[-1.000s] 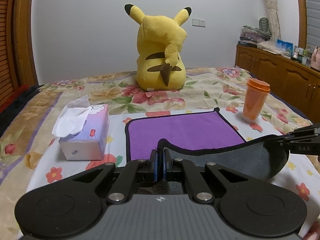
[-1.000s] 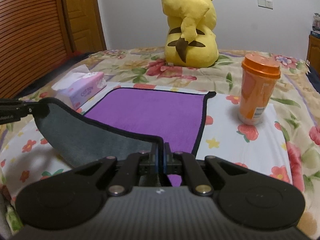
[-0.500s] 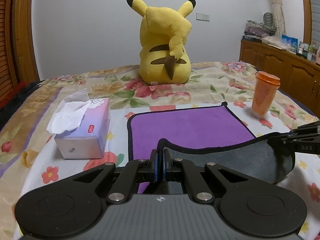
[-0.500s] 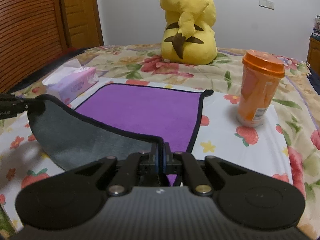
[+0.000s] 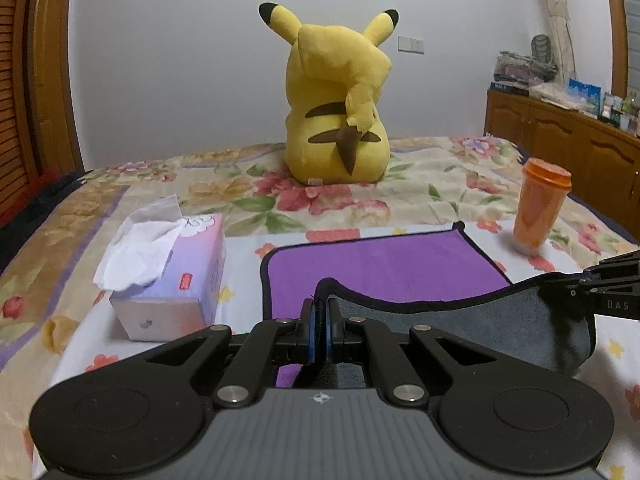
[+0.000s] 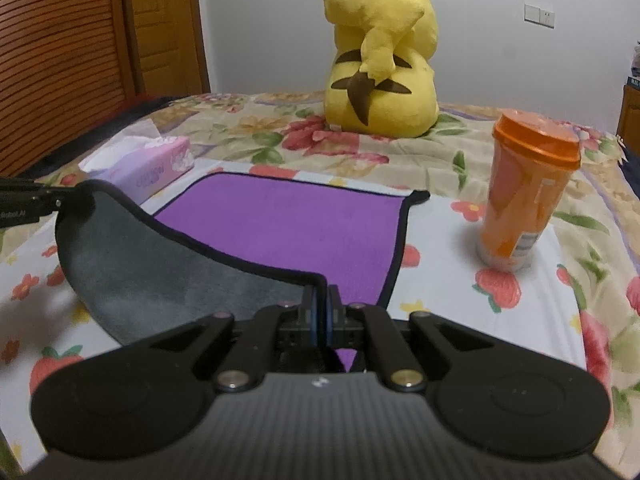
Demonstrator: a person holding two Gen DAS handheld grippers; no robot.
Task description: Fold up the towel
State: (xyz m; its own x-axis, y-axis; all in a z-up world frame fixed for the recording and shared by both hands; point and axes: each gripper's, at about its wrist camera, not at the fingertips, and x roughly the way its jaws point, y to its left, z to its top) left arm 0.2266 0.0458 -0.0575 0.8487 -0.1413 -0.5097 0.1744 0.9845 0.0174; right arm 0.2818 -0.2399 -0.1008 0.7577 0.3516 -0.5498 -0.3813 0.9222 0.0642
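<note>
A purple towel [image 5: 380, 264] with a black hem and a grey underside lies on the flowered bed. Its far half lies flat; its near edge is lifted, grey side [image 5: 480, 320] facing me. My left gripper [image 5: 319, 312] is shut on the near left corner. My right gripper [image 6: 320, 304] is shut on the near right corner. The towel [image 6: 288, 224] sags between them, grey underside [image 6: 160, 276] showing. The right gripper shows at the right edge of the left wrist view [image 5: 600, 292], and the left gripper at the left edge of the right wrist view [image 6: 28, 200].
A tissue box [image 5: 176, 280] stands left of the towel, an orange lidded cup [image 5: 538, 208] to its right. A yellow plush toy [image 5: 340, 108] sits behind on the bed. A wooden cabinet [image 5: 568, 136] stands at the far right, a wooden door [image 6: 164, 28] at the left.
Both grippers have carried the lifted near edge forward over the flat purple half, towards the plush toy. The plush toy and cup look closer.
</note>
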